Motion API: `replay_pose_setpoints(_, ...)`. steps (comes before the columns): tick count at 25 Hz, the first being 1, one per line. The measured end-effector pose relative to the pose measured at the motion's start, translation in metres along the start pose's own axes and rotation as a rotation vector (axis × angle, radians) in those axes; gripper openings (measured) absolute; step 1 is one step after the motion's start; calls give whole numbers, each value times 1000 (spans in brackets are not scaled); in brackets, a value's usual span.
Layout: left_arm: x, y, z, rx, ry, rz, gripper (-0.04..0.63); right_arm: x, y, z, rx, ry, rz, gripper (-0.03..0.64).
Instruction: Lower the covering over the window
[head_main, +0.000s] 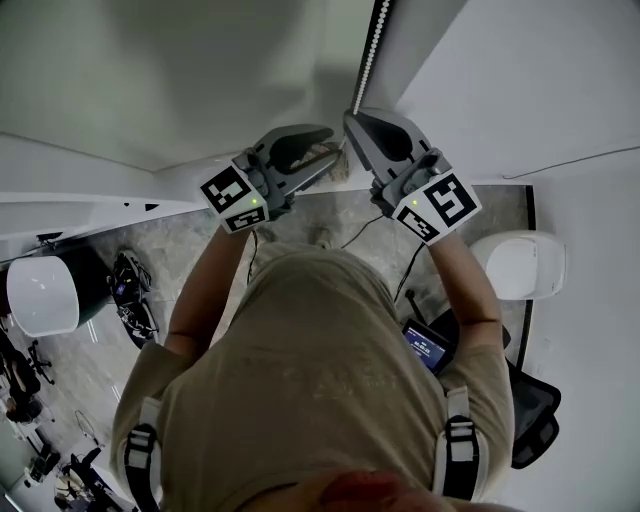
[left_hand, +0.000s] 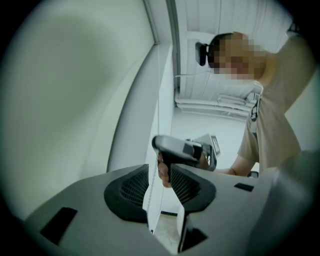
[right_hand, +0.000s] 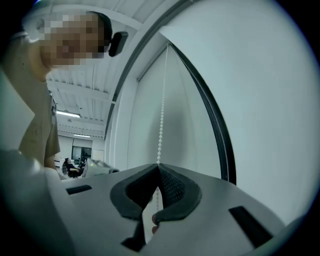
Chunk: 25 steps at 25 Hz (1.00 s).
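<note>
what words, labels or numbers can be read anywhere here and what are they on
No text can be read in any view.
The small screen at the person's hip: lit, print too small to read.
The marker cubes, left and right: black-and-white square patterns only, no letters.

- Floor (head_main: 175, 245): grey, marbled, slightly glossy. It shows only in the head view, below both grippers.
- White round tub seat (head_main: 40, 295): stands on the floor, well out to the left of the left gripper (head_main: 318, 152).
- Black machine (head_main: 130, 290): on the floor just beside the tub seat, on the side nearer the left gripper. Type unclear.
- Small pale object (head_main: 322, 238): on the floor under the gap between the two grippers. Can't tell what it is.
- White rounded seat (head_main: 520, 265): on the floor, out to the right of the right gripper (head_main: 358, 122).
- Black mesh office chair (head_main: 530, 410): on the floor just beside the white rounded seat, farther from the right gripper.
- Dark gear (head_main: 30, 400): on the floor, far from the left gripper at the frame's lower left. Too small to identify.
</note>
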<state>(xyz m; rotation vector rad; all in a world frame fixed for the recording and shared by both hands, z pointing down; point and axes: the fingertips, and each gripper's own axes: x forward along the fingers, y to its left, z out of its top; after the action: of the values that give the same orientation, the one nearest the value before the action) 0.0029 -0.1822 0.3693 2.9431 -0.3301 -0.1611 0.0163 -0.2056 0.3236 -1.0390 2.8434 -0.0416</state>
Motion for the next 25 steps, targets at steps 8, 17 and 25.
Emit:
replay_pose_setpoints(8, 26, 2, 66, 80, -100, -10, 126, -1, 4, -62, 64, 138, 21, 8)
replay_pose_setpoints(17, 23, 22, 37, 166, -27, 100, 25, -12, 10, -78, -4, 179, -2, 20)
replay_pose_setpoints(25, 8, 2, 1, 86, -31, 72, 25, -8, 6, 5, -21, -18, -26, 137)
